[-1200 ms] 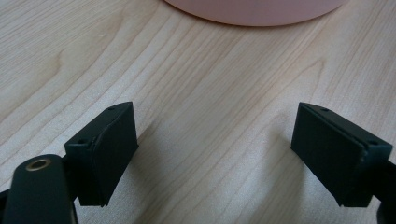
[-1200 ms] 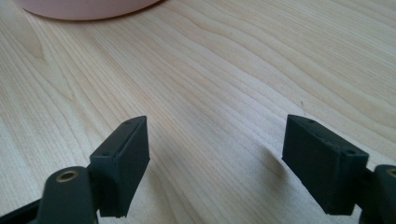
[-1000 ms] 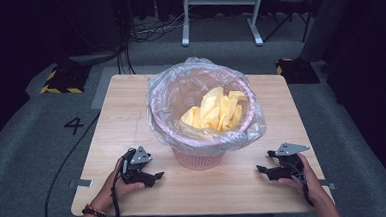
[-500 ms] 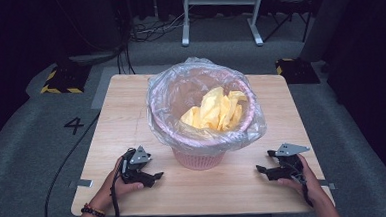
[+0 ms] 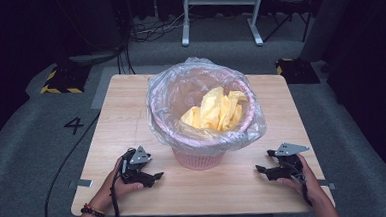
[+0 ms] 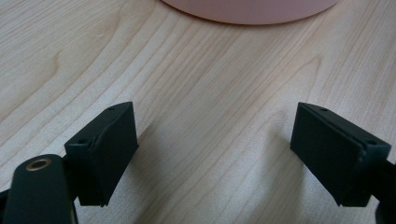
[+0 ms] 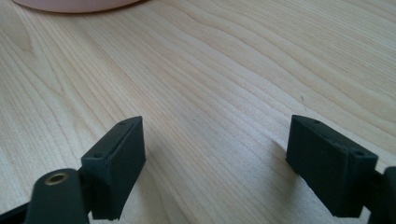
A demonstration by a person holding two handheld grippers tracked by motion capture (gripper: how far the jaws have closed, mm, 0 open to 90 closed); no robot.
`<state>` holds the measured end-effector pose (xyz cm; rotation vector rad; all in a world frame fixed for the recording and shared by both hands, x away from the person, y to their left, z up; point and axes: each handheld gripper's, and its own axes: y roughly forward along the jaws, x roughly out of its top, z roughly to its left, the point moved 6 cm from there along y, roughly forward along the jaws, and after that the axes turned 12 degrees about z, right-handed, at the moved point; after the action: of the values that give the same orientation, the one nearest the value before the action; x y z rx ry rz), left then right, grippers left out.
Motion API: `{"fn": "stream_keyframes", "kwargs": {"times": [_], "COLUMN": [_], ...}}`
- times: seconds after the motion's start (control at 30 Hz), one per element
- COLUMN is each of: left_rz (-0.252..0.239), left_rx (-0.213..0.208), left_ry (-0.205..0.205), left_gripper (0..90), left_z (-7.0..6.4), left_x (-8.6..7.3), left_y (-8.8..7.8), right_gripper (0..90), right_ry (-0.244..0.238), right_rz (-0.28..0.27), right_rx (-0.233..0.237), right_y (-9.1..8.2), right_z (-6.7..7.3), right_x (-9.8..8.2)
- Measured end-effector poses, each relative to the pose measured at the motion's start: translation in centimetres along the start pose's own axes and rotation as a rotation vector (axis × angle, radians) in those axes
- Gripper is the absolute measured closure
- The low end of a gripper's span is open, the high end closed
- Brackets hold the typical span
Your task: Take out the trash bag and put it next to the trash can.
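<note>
A pink basket (image 5: 199,157) lined with a clear plastic bag (image 5: 161,107) stands at the middle of the wooden table (image 5: 120,100). Crumpled yellow material (image 5: 213,110) lies inside the bag. My left gripper (image 5: 157,177) rests on the table near the front left, held by a hand, jaws open and empty. My right gripper (image 5: 260,169) rests near the front right, also open and empty. In the left gripper view the gripper (image 6: 215,144) faces bare wood, with the basket's pink base (image 6: 247,7) at the top. The right gripper (image 7: 215,149) likewise faces bare wood, the pink base (image 7: 70,4) at top left.
Grey carpet surrounds the table, marked with a "4" (image 5: 74,125) on the left. A black cable (image 5: 64,165) trails off the front left. A white metal frame (image 5: 221,9) stands behind, with a yellow-black striped block (image 5: 59,80) at back left and a dark block (image 5: 296,69) at back right.
</note>
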<state>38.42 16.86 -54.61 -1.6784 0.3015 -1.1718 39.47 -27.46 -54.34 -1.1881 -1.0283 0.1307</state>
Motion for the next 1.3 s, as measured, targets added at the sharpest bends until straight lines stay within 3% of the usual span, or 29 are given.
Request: {"fn": "stream_keyframes", "kwargs": {"times": [0.6, 0.67, 1.0, 1.23, 1.27, 1.3], "left_rz": [0.001, 0.001, 0.001, 0.001, 0.001, 0.001], "left_rx": [0.004, 0.005, 0.004, 0.003, 0.004, 0.004], "left_ry": [-0.009, -0.008, -0.005, -0.005, -0.005, -0.005], "left_gripper": [14.4, 14.4, 14.4, 14.4, 14.4, 14.4], "left_z": [0.0, 0.0, 0.0, 0.0, 0.1, 0.1], "left_x": [0.0, -0.1, -0.1, -0.1, -0.1, -0.1], "left_y": [0.0, 0.0, 0.0, 0.0, 0.0, 0.0], "right_gripper": [22.7, 23.3, 26.1, 28.6, 29.5, 30.1], "right_ry": [-0.003, -0.007, -0.028, -0.029, -0.032, -0.033], "right_rz": [-0.024, -0.078, -0.162, -0.272, -0.323, -0.341], "right_rx": [-0.042, -0.051, -0.115, -0.184, -0.202, -0.207], "right_y": [-0.6, -1.3, -3.0, -5.7, -6.9, -7.3], "right_z": [0.4, 0.5, 0.9, 1.1, 1.4, 1.5], "right_x": [-0.1, 0.4, 2.0, 4.1, 5.1, 5.4]}}
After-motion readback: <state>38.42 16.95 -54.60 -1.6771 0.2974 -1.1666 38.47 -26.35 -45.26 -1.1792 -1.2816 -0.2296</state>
